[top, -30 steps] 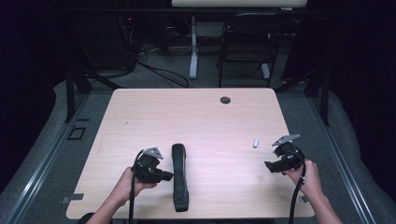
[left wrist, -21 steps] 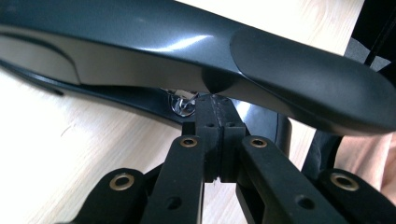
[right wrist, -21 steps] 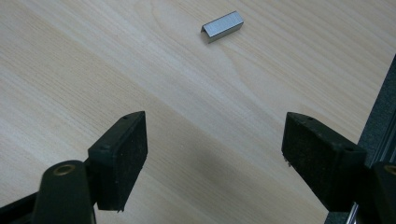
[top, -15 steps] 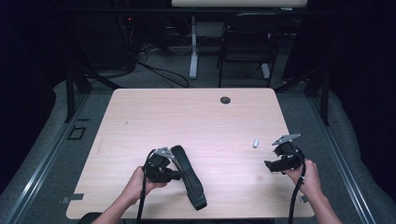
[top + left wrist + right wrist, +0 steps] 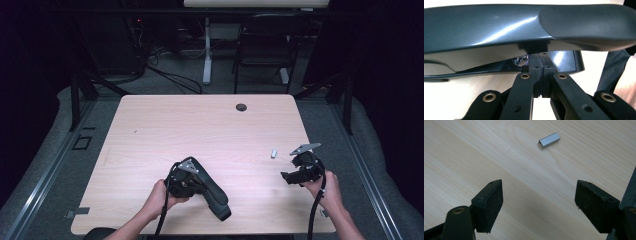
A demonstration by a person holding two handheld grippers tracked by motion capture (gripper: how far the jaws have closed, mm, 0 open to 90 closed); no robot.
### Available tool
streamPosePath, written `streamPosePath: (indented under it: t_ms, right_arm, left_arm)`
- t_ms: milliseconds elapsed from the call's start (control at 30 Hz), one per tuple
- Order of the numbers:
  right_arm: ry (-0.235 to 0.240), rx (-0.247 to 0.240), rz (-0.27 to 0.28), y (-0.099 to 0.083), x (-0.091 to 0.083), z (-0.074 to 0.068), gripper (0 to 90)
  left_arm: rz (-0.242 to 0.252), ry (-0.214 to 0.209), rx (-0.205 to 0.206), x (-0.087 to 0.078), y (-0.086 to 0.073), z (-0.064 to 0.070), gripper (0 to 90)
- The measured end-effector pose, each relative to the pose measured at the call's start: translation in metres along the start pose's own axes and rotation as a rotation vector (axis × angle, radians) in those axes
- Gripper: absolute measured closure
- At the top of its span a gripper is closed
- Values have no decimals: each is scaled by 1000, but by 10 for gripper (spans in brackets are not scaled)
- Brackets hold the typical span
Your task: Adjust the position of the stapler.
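Your left gripper (image 5: pixel 196 181) sits near the front edge of the pale wood table (image 5: pixel 200 130), its jaws drawn together against the side of a black stapler (image 5: pixel 212 192); the left gripper view puts the jaw tips (image 5: pixel 539 75) right at the seam between the stapler's glossy upper arm (image 5: pixel 499 27) and its base, though it is not clear how much of the tool they actually pinch. The stapler lies slanted on the table, one end by your left hand (image 5: pixel 159 197), the other angled toward the near edge. Across the table, your right gripper (image 5: pixel 295 175) is held in your right hand (image 5: pixel 327 187) near the right edge, jaws spread wide and holding nothing; the right gripper view shows both black pads (image 5: pixel 489 203) apart above bare wood. Just beyond them lies a small silver strip of staples (image 5: pixel 549 140), which the high view places beside the right gripper, well apart from the stapler. A dark round grommet (image 5: pixel 241 107) sits near the table's far edge. Behind the table, a chair (image 5: pixel 262 50) stands in the dim background.
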State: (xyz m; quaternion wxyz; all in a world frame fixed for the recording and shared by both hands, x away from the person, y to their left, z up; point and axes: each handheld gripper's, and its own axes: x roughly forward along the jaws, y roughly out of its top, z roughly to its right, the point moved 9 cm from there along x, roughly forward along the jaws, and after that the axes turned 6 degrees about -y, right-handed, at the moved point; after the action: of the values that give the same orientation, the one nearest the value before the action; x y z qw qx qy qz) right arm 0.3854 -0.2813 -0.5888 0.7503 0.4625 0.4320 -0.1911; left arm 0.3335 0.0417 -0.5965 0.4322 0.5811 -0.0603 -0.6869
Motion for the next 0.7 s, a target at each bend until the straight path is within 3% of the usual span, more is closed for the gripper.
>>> streamPosePath:
  t_ms: [500,700]
  right_arm:
    - [92,14,50,16,-10,-25,224]
    - [160,19,84,24,-19,-40,226]
  left_arm:
    - [28,-5,3,19,20,2,900]
    - [35,1,8,25,29,0,900]
